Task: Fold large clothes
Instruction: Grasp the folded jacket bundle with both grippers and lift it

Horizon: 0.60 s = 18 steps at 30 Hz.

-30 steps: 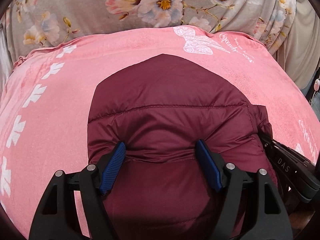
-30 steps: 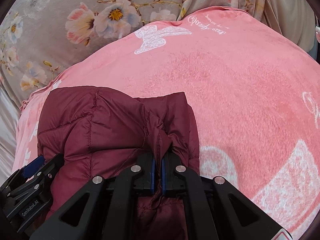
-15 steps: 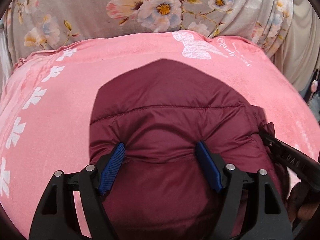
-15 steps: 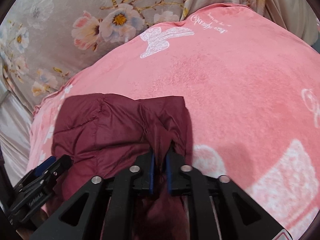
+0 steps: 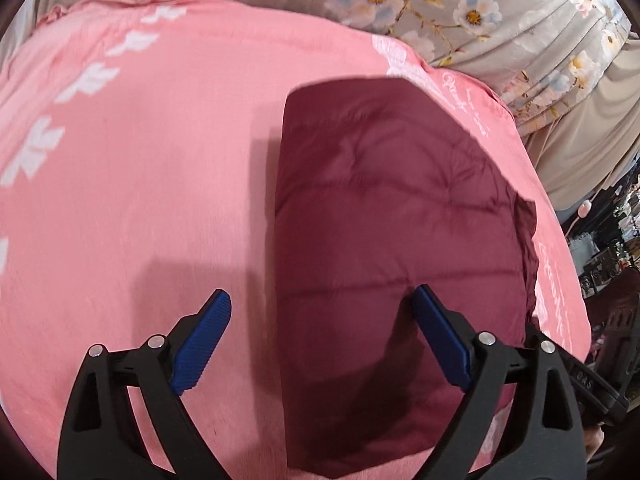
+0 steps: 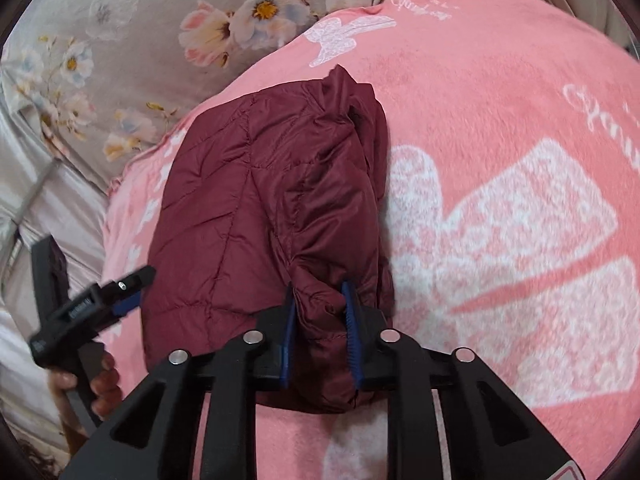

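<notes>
Both grippers work a folded maroon puffer jacket (image 5: 396, 264) on the pink blanket (image 5: 140, 184). Left gripper (image 5: 320, 340) spreads wide, empty; right gripper (image 6: 320, 340), at six o'clock, pinches a jacket fold.

The left black hand-held gripper with blue ribbed pads (image 5: 322, 334) fills the lower frame of its own view, fingers spread wide with nothing between them. The right black hand-held gripper (image 6: 320, 332) sits low centre, its pads pinching a fold of maroon quilted jacket (image 6: 256, 216) (jaws slightly parted by the fabric).
</notes>
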### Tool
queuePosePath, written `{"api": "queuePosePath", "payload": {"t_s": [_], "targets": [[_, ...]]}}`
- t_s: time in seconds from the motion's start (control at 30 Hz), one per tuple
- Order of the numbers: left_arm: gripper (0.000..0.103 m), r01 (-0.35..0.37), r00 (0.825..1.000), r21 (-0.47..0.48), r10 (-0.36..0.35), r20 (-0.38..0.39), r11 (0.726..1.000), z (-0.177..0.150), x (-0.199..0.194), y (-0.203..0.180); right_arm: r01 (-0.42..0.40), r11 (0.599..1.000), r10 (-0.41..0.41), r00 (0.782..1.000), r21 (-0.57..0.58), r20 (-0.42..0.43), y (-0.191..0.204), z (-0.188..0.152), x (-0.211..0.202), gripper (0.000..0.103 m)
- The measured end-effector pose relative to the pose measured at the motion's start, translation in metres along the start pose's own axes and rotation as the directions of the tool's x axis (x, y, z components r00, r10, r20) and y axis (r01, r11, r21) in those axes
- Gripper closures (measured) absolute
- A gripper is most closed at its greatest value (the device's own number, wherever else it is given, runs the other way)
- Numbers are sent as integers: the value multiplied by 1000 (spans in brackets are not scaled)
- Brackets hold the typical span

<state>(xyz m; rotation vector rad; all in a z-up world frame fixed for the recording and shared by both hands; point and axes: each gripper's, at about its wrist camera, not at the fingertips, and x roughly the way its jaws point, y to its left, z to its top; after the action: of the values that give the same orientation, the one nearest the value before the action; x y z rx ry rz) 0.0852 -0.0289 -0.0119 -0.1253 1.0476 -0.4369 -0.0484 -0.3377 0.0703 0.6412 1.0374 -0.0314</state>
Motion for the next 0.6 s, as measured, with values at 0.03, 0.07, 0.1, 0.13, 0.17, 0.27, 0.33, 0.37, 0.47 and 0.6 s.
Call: {"api": "queuePosePath", "payload": {"t_s": [0.03,0.07,0.1,0.13,0.17,0.27,0.33,0.37,0.47,0.6], "targets": [[13,3,1000,-1,-3,-4,1000,-4,1,1,0,1000,0,1000,4,-7,-3,-2,2,86],[12,4,1000,0,-4,-7,1000,-7,2,1,6,1000,-6,1000,6,-14,-5,-4,6,86],[12,5,1000,3,-5,-8,1000,-8,3,1,11,1000,-11,1000,5,-20,-7,-6,9,86],[12,5,1000,7,-5,-8,1000,-10,5,0,17,1000,-17,999,-1,-27,-7,-8,14,86],[12,5,1000,9,-5,-11,1000,-11,8,0,22,1000,-22,999,-8,-29,-7,-10,17,86],[11,6,1000,2,-6,-22,1000,-12,16,-1,33,999,-33,999,-19,-31,-2,-7,17,84],[11,23,999,-24,-24,-30,999,-12,17,3,41,999,-41,999,-16,-16,3,-1,8,78],[11,40,998,-41,-41,-38,998,-10,16,6,39,999,-39,999,-16,0,4,3,3,72],[12,100,994,-86,-103,-36,991,2,12,14,32,999,-34,997,35,69,2,18,-10,35],[8,140,989,-100,-143,-23,985,17,16,17,25,995,-30,999,97,44,-9,34,6,34]]}}
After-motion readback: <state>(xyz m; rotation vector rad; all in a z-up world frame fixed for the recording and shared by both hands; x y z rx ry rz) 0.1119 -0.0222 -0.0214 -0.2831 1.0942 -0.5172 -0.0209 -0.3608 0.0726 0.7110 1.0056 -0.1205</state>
